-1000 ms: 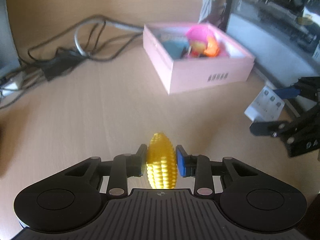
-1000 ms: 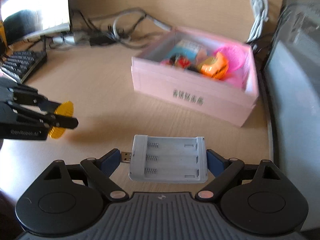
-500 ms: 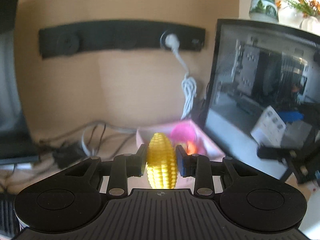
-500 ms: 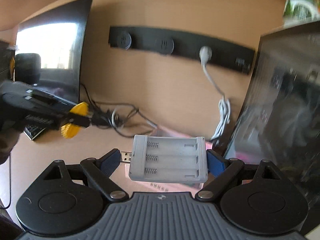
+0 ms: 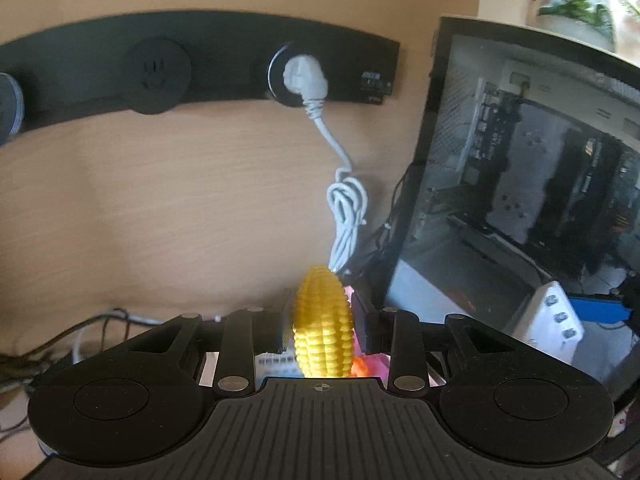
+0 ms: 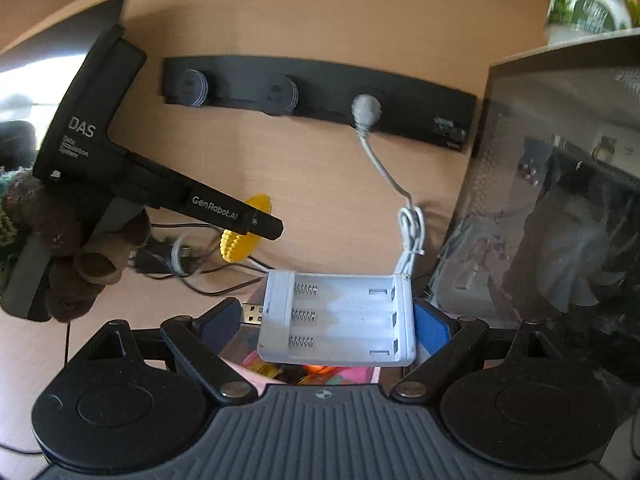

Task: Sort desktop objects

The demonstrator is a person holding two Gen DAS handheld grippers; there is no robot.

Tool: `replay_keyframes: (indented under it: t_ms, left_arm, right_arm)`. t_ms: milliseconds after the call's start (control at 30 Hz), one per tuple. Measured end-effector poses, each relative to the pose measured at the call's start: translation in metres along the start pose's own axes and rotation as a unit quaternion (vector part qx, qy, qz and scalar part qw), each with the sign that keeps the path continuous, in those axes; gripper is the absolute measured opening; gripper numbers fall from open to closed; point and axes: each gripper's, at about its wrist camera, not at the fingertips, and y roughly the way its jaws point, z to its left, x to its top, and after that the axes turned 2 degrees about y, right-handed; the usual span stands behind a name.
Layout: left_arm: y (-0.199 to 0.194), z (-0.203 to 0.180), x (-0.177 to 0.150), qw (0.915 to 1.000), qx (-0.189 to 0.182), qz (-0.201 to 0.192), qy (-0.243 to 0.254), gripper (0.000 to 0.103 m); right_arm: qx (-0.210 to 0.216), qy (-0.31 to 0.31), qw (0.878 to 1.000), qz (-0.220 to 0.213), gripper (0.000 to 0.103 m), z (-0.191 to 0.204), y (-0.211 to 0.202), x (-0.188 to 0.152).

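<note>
My left gripper [image 5: 323, 322] is shut on a yellow toy corn cob [image 5: 322, 326], held upright in the air. The corn also shows in the right wrist view [image 6: 244, 240], behind the left gripper's finger [image 6: 240, 216]. My right gripper [image 6: 332, 320] is shut on a white USB battery charger [image 6: 340, 316] with three empty slots. The charger also shows at the right of the left wrist view [image 5: 554, 322]. Below both grippers, bits of the pink box and its toys peek out [image 5: 372, 364] [image 6: 312, 372], mostly hidden by the gripper bodies.
A wooden back wall carries a black socket strip [image 5: 192, 68] with a white plug and coiled cable [image 5: 346, 216]. A computer case with a glass side [image 5: 540, 184] stands to the right. Dark cables [image 6: 188, 256] lie on the desk at the left.
Both grippers have risen and tilted up from the desk. The view now faces the wall, and the pink box has dropped under the grippers. Both grips are unchanged.
</note>
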Motion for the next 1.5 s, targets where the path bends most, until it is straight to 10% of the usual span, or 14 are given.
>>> replay_keyframes:
  t_ms: [533, 867, 967, 1233, 1500]
  left_arm:
    - [0.082, 0.065, -0.009, 0.9966, -0.037, 0.047, -0.056, 0.035]
    - [0.122, 0.039, -0.045, 0.9917, -0.039, 0.113, -0.047, 0.037]
    - [0.127, 0.04, -0.058, 0.9879, -0.013, 0.14, -0.064, 0.051]
    - [0.037, 0.016, -0.095, 0.988, 0.04, 0.12, -0.089, 0.091]
    - [-0.053, -0.024, -0.168, 0.9827, 0.095, 0.142, -0.07, 0.102]
  right_arm:
    - [-0.075, 0.07, 0.993, 0.057, 0.092, -0.008, 0.177, 0.001]
    - [0.024, 0.08, 0.989, 0.126, 0.092, -0.004, 0.125, -0.053]
    - [0.031, 0.059, 0.988, 0.136, 0.092, 0.002, 0.11, -0.068]
    - [0.032, 0.086, 0.986, 0.137, 0.097, 0.001, 0.076, -0.087]
    - [0.05, 0.066, 0.984, 0.158, 0.103, 0.017, 0.043, -0.129]
